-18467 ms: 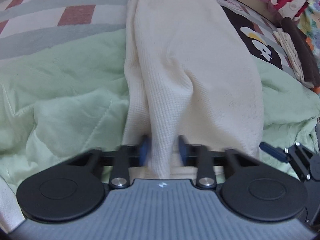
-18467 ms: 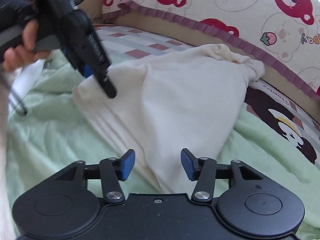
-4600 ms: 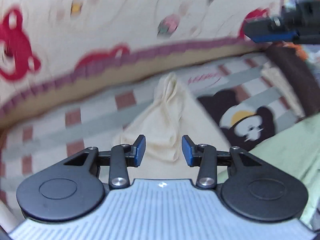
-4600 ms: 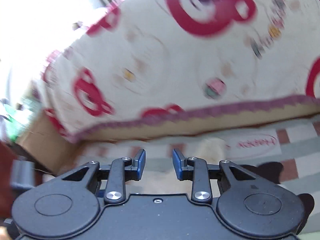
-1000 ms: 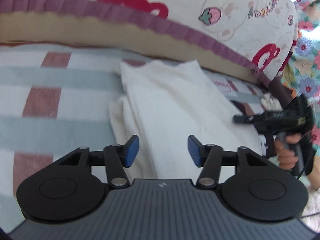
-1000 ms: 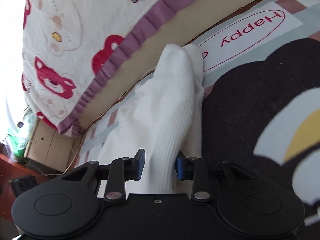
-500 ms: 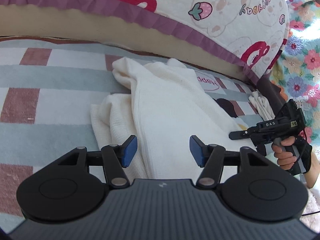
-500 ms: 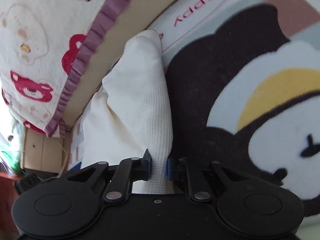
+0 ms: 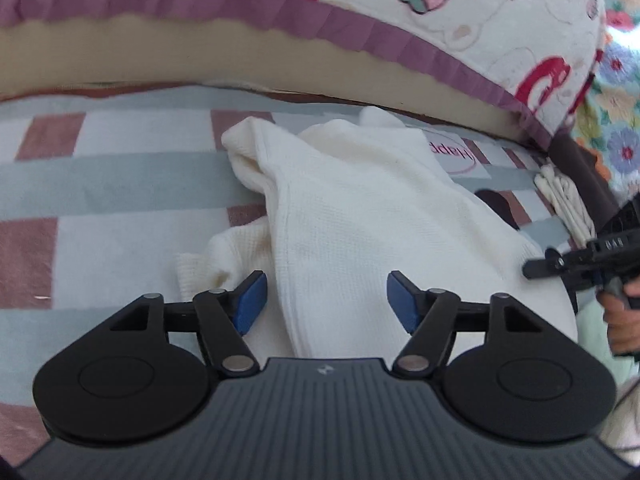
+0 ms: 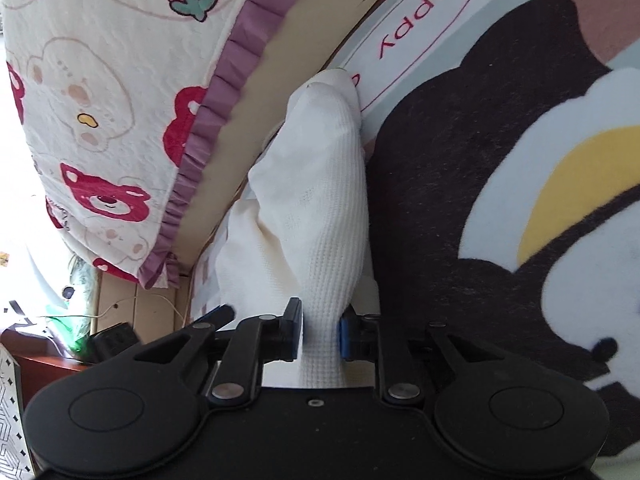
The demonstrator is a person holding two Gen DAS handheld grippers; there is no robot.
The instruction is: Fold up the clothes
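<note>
checked bedsheet [image 9: 120, 184] under cream garment [image 9: 360, 208], edge hidden within right gripper [image 10: 320, 332]

Ruffled pillow [image 9: 360, 28] close behind garment [image 9: 360, 220]

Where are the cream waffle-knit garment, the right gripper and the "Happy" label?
cream waffle-knit garment [image 9: 360, 216], left wrist view, middle of its top layer.
right gripper [image 10: 320, 332], right wrist view, midway between fingertips, shut on a fold of the garment.
"Happy" label [image 10: 424, 12], right wrist view, on the lettering.
</note>
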